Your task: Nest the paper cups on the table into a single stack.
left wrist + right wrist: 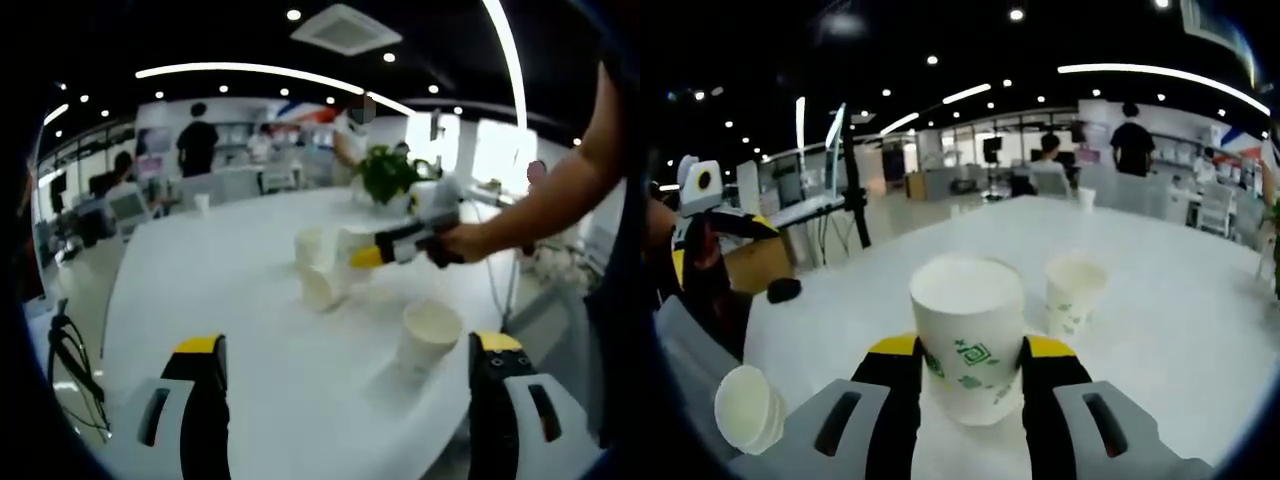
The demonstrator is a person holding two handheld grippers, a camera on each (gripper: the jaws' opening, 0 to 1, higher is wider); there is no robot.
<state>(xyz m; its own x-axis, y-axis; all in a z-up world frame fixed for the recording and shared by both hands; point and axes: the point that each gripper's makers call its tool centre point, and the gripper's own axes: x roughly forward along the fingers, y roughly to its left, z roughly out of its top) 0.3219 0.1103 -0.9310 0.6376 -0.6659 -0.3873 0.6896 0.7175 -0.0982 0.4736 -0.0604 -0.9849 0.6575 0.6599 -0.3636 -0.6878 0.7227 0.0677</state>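
Paper cup (970,340): upright, clamped between the jaws of the right hand-held gripper (973,378), above the white desk (1160,290).
Second cup (1074,292): standing on the desk just beyond it.
Near cup (428,336): alone on the desk, ahead of the left hand-held gripper (350,375).
Left hand-held gripper: jaws spread wide, holding nothing.
Tipped cup (322,288): lying on the desk.

Left gripper (345,375) holds its jaws wide apart; right gripper (973,375) has jaws clamped inward.
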